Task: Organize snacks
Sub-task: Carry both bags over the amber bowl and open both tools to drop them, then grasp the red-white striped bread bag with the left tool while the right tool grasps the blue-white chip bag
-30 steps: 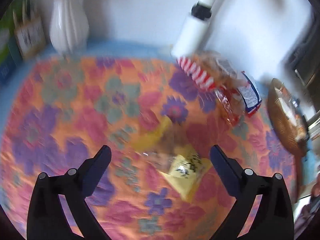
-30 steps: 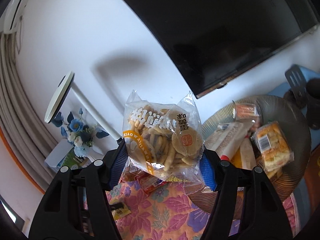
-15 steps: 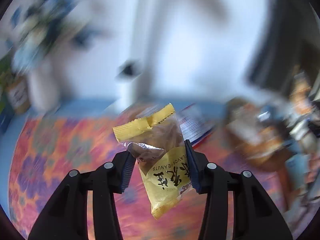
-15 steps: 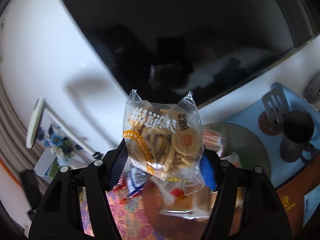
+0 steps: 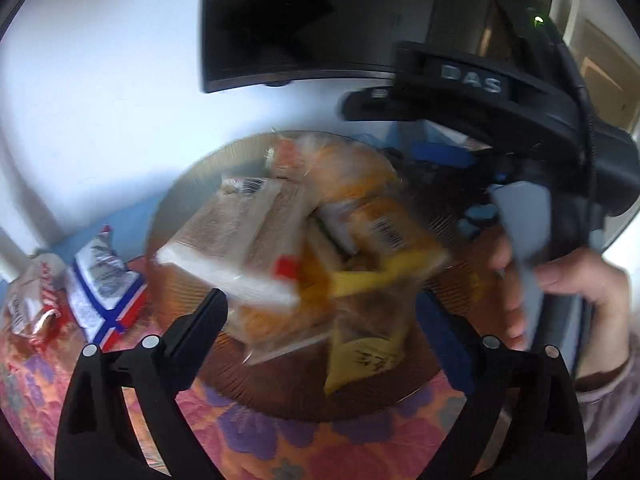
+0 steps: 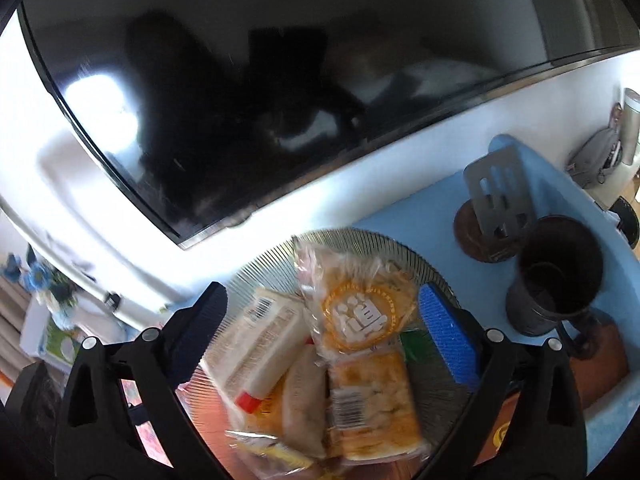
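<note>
A ribbed brown glass plate (image 5: 168, 220) (image 6: 272, 260) holds a pile of wrapped snacks. My left gripper (image 5: 320, 300) hangs over it with its jaws opening. A yellow peanut packet (image 5: 360, 348) lies blurred between the fingers (image 5: 200, 328), and neither pad touches it. My right gripper (image 6: 322, 292) is above the same plate, jaws opening too. A clear bag of crackers (image 6: 356, 312) rests on the pile between its blue pads (image 6: 448, 340), free of them. The yellow packet (image 6: 276, 452) shows at the bottom of the right wrist view.
Two packets, one blue, red and white (image 5: 108, 288) and one red-striped (image 5: 36, 304), lie on the floral cloth left of the plate. A black screen (image 6: 280, 100) hangs on the wall behind. A dark mug (image 6: 556, 276) and a slotted spatula (image 6: 500, 204) stand right of the plate. A hand (image 5: 560, 292) holds the right gripper.
My left gripper shut on the yellow packet on the cloth, carried it right to the plate and let go. My right gripper swung over the plate and released the cracker bag.
</note>
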{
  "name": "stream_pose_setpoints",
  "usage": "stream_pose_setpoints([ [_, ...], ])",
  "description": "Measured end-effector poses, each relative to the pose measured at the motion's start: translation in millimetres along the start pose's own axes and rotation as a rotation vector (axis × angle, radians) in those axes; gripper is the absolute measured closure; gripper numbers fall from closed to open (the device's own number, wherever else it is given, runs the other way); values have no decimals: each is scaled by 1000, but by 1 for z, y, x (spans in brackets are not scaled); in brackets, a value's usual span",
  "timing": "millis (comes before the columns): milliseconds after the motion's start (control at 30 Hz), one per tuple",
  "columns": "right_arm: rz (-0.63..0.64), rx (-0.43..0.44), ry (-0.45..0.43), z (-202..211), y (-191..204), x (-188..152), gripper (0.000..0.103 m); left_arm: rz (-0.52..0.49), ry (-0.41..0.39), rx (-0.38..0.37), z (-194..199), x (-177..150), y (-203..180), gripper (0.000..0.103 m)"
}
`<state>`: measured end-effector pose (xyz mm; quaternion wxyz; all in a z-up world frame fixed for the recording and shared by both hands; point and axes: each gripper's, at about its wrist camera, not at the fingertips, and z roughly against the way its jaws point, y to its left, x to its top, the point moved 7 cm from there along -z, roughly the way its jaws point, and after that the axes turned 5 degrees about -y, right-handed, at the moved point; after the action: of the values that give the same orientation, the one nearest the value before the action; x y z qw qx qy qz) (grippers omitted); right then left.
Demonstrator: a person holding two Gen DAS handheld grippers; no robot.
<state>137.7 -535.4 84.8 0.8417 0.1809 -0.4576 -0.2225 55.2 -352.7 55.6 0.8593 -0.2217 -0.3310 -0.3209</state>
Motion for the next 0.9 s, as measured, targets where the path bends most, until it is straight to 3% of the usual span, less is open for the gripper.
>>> stream_pose_setpoints([
  [67,8,48,-31,13,24,0,5,44,-19,9,13,2,16,5],
  [267,128,166,-73,31,119,-19,3,138,-92,128,67,20,95,5],
  [400,192,212,-28,14,175,-47,3,215,-115,182,97,19,168,5],
  [533,197,237,54,-15,197,-92,3,301,-121,212,121,12,228,5],
  [633,207,241,117,-35,210,-133,3,352,-102,235,122,-7,267,5],
  [767,232,261,217,-62,223,-181,3,437,-43,190,99,-33,302,5],
  [900,271,174,208,-80,217,-199,3,469,9,153,70,-44,309,5],
])
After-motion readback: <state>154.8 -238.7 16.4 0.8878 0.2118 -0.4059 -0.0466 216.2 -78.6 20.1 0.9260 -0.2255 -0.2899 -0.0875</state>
